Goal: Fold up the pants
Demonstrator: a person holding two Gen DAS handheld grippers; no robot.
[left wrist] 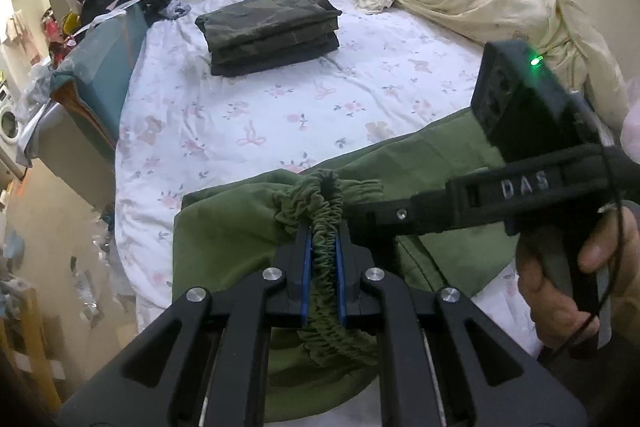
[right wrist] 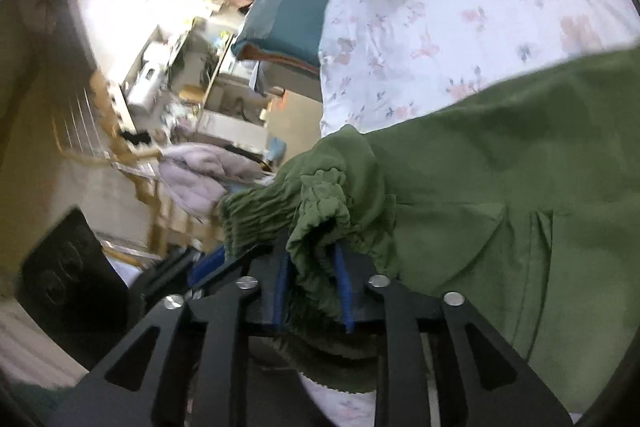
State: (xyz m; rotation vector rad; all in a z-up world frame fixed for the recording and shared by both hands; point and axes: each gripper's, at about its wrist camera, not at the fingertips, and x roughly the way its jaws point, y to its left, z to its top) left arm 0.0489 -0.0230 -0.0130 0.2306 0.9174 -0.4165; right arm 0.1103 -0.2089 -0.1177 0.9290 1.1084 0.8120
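Pants [left wrist: 240, 227] beside right tool [left wrist: 352, 215] lettered "DAS"

Two black hand-held claws with blue pads

The left claw [left wrist: 322, 259] is a matte black linkage frame with four round silver screws and blue-edged fingers [left wrist: 305, 267]. The right claw [right wrist: 314, 287] shows the same black frame, silver screws and blue pads, though blurred. From the left wrist view its black body carries raised letters "DAS", a boxy black module with a lit green lamp, one small screw and a thin black cable by the hand [left wrist: 560, 291].
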